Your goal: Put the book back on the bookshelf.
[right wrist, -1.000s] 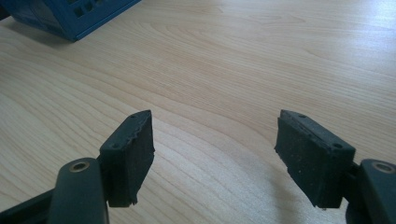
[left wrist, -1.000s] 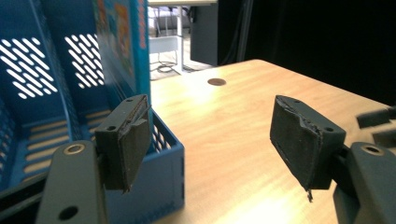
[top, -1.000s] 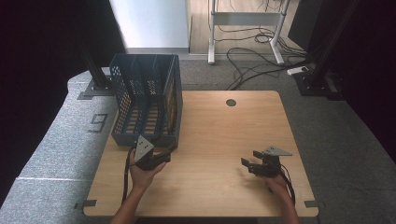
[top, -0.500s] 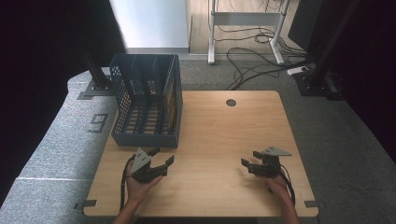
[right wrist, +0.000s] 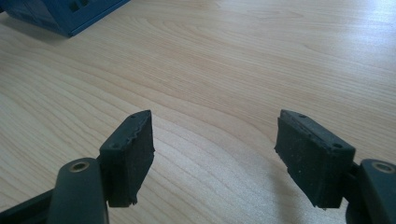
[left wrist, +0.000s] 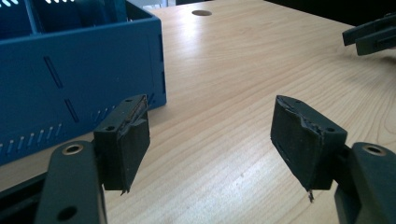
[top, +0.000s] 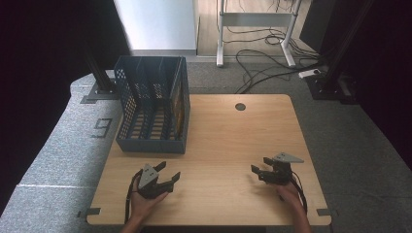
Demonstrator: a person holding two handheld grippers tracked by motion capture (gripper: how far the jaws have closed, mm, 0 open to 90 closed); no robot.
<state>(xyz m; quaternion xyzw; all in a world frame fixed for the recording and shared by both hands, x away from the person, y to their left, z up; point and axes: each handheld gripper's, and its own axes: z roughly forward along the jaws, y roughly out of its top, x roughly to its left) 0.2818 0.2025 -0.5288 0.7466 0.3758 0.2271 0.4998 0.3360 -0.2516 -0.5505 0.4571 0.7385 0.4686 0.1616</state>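
Since the earlier frame the left tool (top: 165, 175) has drawn back from the blue crate (top: 151, 104) at far left of the tabletop (top: 233, 141) and sunk near it, open and empty like the right tool (top: 262, 171); work looks finished or paused, next likely resting both.

In the high view, the blue slotted crate (top: 151, 104) holds something orange-brown against its right wall, too dark to identify. The left gripper view crops the crate (left wrist: 70, 70) at top and left; the other gripper's fingers (left wrist: 371, 35) run off its right edge.
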